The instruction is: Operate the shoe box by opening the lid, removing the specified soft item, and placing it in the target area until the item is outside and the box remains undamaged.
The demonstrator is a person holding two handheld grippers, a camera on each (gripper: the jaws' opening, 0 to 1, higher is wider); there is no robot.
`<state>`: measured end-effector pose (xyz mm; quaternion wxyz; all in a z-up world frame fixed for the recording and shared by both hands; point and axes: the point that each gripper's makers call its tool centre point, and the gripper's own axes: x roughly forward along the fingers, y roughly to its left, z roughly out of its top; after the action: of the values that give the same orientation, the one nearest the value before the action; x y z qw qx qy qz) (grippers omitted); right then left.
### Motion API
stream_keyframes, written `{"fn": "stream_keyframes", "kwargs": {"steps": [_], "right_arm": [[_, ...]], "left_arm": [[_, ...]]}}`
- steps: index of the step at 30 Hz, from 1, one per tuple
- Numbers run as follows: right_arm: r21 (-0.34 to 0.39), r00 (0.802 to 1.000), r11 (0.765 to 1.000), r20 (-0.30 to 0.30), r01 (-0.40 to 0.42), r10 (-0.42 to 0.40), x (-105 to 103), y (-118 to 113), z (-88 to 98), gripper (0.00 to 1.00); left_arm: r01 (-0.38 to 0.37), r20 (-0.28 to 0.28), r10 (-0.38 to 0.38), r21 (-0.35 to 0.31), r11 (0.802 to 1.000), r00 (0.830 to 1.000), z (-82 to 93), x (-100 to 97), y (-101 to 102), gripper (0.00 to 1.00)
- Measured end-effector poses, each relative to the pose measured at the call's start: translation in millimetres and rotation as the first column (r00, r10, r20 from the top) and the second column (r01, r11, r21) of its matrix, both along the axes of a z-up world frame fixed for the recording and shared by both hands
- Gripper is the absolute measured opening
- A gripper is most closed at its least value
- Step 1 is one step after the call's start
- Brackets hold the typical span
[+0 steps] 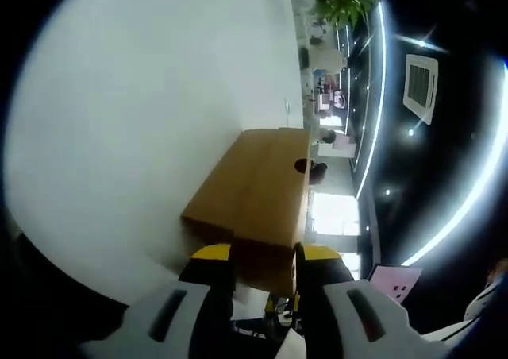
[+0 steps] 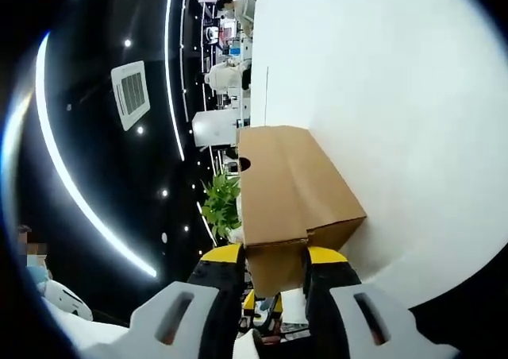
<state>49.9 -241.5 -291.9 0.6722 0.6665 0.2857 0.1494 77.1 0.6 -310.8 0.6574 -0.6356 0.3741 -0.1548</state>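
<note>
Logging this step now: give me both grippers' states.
Left gripper: shut on the cardboard shoe box.
Right gripper: shut on the same box, at a flap.

Both views close, rolled sideways; share box.

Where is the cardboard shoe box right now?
The shoe box sits on the white table, its lid closed. Each tool, left and right, has its jaws on either side of a box end flap.
</note>
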Motion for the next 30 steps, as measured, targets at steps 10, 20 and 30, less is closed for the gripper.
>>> {"fn": "stream_keyframes", "kwargs": {"steps": [10, 20, 30], "right_arm": [[-0.013, 1.0, 1.0, -0.028, 0.007, -0.007, -0.4, -3.2, 1.4, 0.27], [0.006, 0.999, 1.0, -0.053, -0.007, 0.008, 0.8, -4.8, 5.1, 0.27], [-0.005, 0.999, 1.0, -0.037, -0.024, 0.024, 0.2, -4.5, 14.5, 0.27]], "left_arm": [[-0.01, -0.047, 0.011, 0.016, 1.0, 0.999, 11.1, -2.0, -4.1, 0.3], [-0.039, -0.06, 0.04, 0.023, 0.999, 0.997, 18.5, -3.2, -3.5, 0.29], [-0.071, -0.089, 0.072, 0.021, 0.997, 0.993, 25.6, -1.8, -1.0, 0.29]]}}
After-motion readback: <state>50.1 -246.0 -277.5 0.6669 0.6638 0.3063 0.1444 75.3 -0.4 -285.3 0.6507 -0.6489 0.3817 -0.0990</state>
